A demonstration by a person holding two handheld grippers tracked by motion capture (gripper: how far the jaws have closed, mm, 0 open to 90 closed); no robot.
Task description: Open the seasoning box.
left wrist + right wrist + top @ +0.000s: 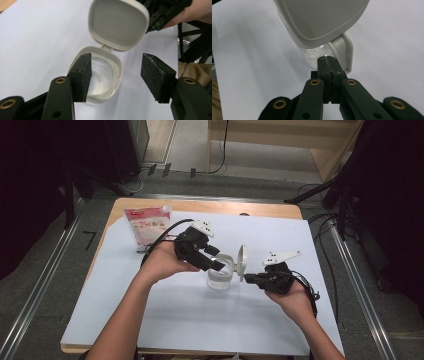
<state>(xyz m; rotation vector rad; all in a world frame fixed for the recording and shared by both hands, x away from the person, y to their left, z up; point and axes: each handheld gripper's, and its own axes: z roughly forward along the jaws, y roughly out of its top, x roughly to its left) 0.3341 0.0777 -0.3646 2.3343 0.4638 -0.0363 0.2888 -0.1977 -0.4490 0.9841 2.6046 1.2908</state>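
Observation:
A small clear container [219, 278] with a white rim [119, 65] stands mid-table, its hinged white lid [242, 261] flipped upright. White grains [103, 72] lie inside. My left gripper [216, 260] hovers over the mouth with its jaws open; one pad [83, 75] is above the rim, the other is off to the side, and neither grips anything. My right gripper [247, 279] is shut, its tips [328, 59] right behind the lid's [319, 17] outer face near the hinge, with nothing between them.
A red-and-white pouch [147, 227] stands at the back left of the white sheet [175, 315] covering the wooden table. Cables trail from both grippers. Dark stands and floor rails flank the table.

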